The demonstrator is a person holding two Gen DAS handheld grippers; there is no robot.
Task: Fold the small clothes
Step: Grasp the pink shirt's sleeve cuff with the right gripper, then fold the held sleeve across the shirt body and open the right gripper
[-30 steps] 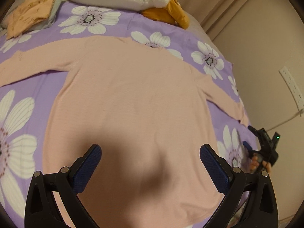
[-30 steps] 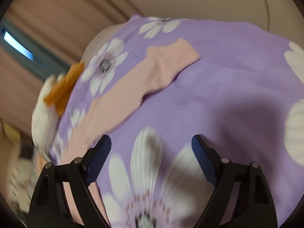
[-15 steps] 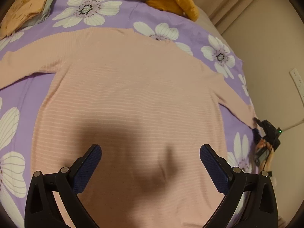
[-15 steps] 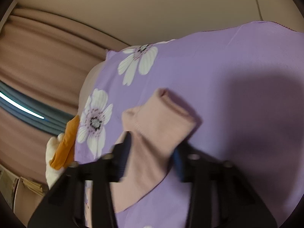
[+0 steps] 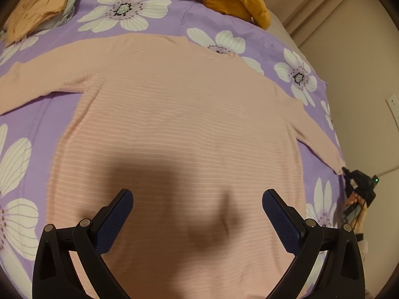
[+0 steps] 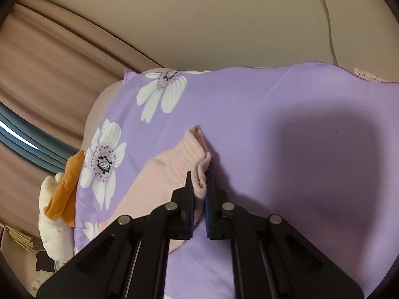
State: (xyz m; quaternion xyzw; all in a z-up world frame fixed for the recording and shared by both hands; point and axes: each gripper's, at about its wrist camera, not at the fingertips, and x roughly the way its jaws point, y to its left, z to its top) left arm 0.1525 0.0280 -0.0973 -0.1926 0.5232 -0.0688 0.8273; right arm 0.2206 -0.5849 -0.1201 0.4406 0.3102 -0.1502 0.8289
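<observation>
On the floral bedsheet (image 5: 37,114), a pink sweater (image 5: 179,129) lies flat.

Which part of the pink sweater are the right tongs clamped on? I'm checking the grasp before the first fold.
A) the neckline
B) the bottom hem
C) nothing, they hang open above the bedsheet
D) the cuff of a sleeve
D: in the right wrist view the right tongs are shut on the ribbed sleeve cuff of the pink sweater, bunching its edge between the pads.
</observation>
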